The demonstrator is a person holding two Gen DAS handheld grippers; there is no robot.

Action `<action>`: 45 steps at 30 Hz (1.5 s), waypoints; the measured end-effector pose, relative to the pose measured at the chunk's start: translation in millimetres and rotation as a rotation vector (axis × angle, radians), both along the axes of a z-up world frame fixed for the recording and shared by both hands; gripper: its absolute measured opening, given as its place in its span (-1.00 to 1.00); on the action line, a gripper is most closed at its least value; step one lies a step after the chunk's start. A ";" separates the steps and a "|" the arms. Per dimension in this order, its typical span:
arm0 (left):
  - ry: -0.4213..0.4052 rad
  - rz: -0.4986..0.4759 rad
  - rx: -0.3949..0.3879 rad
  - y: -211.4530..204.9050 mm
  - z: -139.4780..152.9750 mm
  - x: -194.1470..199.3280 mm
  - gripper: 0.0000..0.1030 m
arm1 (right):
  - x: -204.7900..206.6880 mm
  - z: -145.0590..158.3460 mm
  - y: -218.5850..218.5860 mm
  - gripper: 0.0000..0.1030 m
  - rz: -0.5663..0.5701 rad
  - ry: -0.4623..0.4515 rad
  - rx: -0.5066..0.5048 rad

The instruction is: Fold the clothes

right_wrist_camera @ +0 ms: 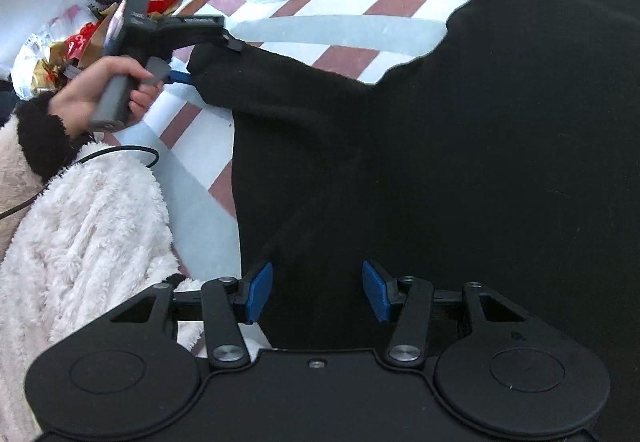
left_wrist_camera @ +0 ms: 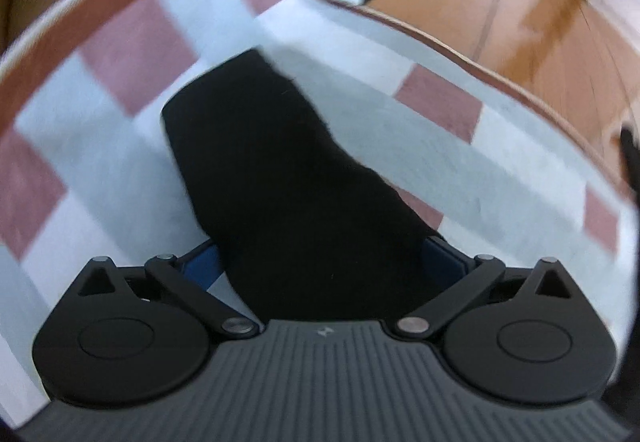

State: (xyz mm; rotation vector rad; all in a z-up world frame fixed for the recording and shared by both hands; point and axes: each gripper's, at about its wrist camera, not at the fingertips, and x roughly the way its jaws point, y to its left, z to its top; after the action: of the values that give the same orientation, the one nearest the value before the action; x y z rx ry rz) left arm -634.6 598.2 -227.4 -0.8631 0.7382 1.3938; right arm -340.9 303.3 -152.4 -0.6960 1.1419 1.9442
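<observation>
My left gripper (left_wrist_camera: 320,254) stands wide around the black garment's (right_wrist_camera: 480,162) sleeve on the checked mat (left_wrist_camera: 120,42) — right gripper (right_wrist_camera: 318,292) apart over the body. Soft, limp knit — I'd take hems.

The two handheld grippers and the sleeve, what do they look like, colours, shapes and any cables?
Both grippers are black plastic with round disc housings, linkage bars on silver pivot pins and blue pads on the jaws. The left gripper has a grey pistol-style handle. The right gripper has a ribbed body. The person wears a fluffy white fleece sleeve with a black cuff; a thin black cable loops over it.
</observation>
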 end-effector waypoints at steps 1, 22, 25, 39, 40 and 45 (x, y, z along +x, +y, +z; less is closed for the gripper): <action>0.036 -0.031 0.028 -1.3 -0.7 5.3 0.41 | 0.7 0.2 -1.9 0.12 -0.006 0.013 0.001; 0.057 -0.407 0.341 -106.9 154.9 106.4 -0.91 | 111.9 14.5 -38.4 0.20 -0.341 0.392 0.013; -0.028 -0.530 0.327 -140.1 176.8 150.4 -0.92 | 150.8 12.1 -67.5 0.20 -0.464 0.371 0.025; -0.030 -1.014 0.172 -240.0 126.0 303.8 0.45 | 204.4 12.7 -138.7 0.21 -0.608 0.277 0.027; -0.009 -0.986 0.160 -231.6 118.9 297.7 0.46 | 205.7 13.6 -139.7 0.21 -0.613 0.288 0.034; -0.023 -0.786 0.096 -182.2 74.1 253.8 0.46 | 211.9 2.9 -134.6 0.22 -0.676 0.256 -0.028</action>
State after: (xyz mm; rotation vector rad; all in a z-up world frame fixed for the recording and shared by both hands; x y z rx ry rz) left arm -380.7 415.9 -153.3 -0.4280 0.8600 0.7052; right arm -129.1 168.7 -149.5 -0.0401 1.3422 1.4558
